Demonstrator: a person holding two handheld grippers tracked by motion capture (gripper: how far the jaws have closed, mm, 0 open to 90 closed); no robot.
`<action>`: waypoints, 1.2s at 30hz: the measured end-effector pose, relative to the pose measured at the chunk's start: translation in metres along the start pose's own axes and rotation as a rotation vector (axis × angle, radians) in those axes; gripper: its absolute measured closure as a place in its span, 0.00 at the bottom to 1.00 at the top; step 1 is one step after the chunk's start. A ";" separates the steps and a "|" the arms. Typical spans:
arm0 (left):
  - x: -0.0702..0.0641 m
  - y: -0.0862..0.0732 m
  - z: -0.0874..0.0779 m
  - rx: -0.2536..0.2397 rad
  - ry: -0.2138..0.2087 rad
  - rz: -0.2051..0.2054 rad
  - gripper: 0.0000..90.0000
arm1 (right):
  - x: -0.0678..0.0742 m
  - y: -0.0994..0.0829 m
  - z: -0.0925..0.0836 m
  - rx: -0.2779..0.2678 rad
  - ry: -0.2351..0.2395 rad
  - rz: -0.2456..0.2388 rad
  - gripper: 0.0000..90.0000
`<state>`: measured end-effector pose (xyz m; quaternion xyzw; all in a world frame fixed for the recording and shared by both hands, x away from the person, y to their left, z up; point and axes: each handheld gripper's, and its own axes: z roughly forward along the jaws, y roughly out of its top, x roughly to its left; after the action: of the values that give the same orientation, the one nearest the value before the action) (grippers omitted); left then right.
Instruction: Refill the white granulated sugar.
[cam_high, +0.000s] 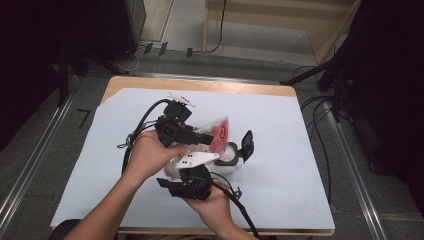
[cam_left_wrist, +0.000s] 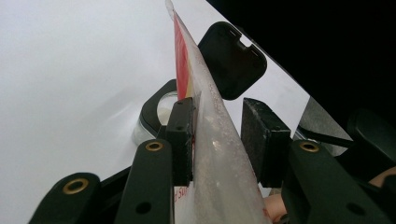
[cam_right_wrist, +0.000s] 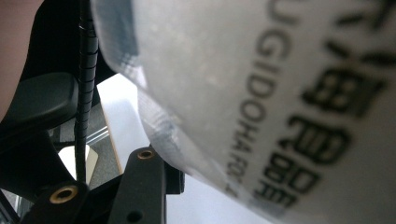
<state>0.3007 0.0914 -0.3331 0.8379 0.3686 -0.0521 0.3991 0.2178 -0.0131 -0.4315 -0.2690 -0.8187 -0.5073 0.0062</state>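
I see the bag (cam_high: 217, 134) and the open-lidded container (cam_high: 231, 156) crowding the middle. My way stays free across the white sheet (cam_high: 280, 150) to either side.

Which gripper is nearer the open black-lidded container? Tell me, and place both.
Left. The left gripper holds the clear bag just above and left of the container in the high view. The right gripper holds the bag's lower end, nearer the person.

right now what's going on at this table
A person holds a gripper in each hand and has a clear plastic bag with red print gripped between both. The left gripper pinches its upper part, the right gripper its lower end. The bag is tipped over a small clear container whose black lid is flipped open.
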 end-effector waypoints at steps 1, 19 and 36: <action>0.000 0.000 0.000 0.002 0.002 0.000 0.73 | 0.000 0.000 0.000 0.002 0.001 0.002 0.70; 0.000 0.000 0.001 0.001 -0.001 0.000 0.73 | 0.000 0.000 -0.001 0.003 0.001 0.007 0.70; -0.001 0.001 0.001 -0.003 -0.003 -0.004 0.72 | 0.000 0.000 -0.001 -0.002 0.000 0.003 0.70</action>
<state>0.3008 0.0901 -0.3330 0.8365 0.3699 -0.0535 0.4006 0.2176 -0.0136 -0.4311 -0.2704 -0.8178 -0.5080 0.0067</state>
